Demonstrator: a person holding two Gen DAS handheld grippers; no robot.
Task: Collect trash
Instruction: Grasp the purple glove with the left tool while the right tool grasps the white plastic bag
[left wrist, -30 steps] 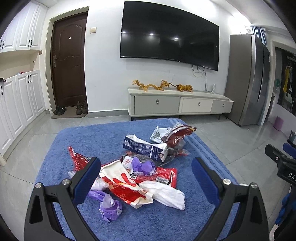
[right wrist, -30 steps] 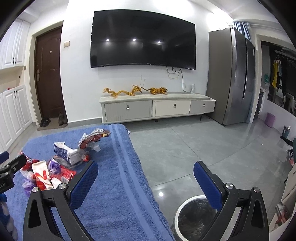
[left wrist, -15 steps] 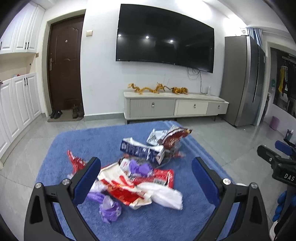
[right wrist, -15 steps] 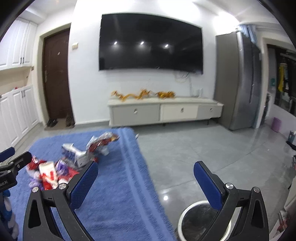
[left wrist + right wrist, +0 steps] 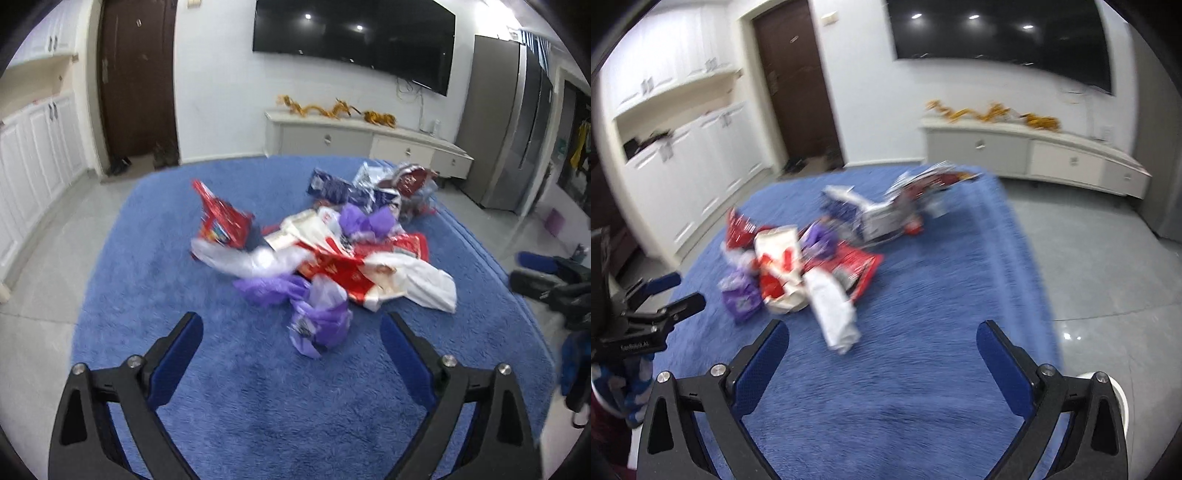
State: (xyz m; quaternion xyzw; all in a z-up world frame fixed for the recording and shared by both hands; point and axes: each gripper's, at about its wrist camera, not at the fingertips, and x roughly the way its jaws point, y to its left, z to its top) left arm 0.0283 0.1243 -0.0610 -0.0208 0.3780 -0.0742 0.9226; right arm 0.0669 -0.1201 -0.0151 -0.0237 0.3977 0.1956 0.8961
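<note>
Fingers of the left gripper [image 5: 291, 328] stand wide over bare blue rug [image 5: 155, 258], closing slightly with nothing between them; just ahead of the gap lies a crumpled purple wrapper [image 5: 321, 325]. The right gripper [image 5: 882, 332] is likewise spread wide and starting to close, empty, with a folded white plastic bag [image 5: 834, 314] lying just past its tips. That bag's long axis runs from near the gripper away towards the pile, its near end tilted a little to the right in the right wrist view. In the left wrist view the same white bag reaches out to the right from the heap, well apart from the left fingers.

Beyond these lies the trash pile [image 5: 325, 243], near the middle of the rug: a red-and-white flat packet [image 5: 332, 266] lying roughly crosswise, a red foil wrapper [image 5: 221, 221] pointing up and to the left, another bunched purple wrapper [image 5: 365, 221], then a dark blue carton [image 5: 332, 188] with its long axis running left to right, and a dark red snack bag [image 5: 410, 181] at the far right. The right wrist view is blurred, so finer detail is unclear.

Farther back stand a white TV cabinet [image 5: 369, 140], a dark wooden door [image 5: 136, 81] and a wall television [image 5: 351, 33]
</note>
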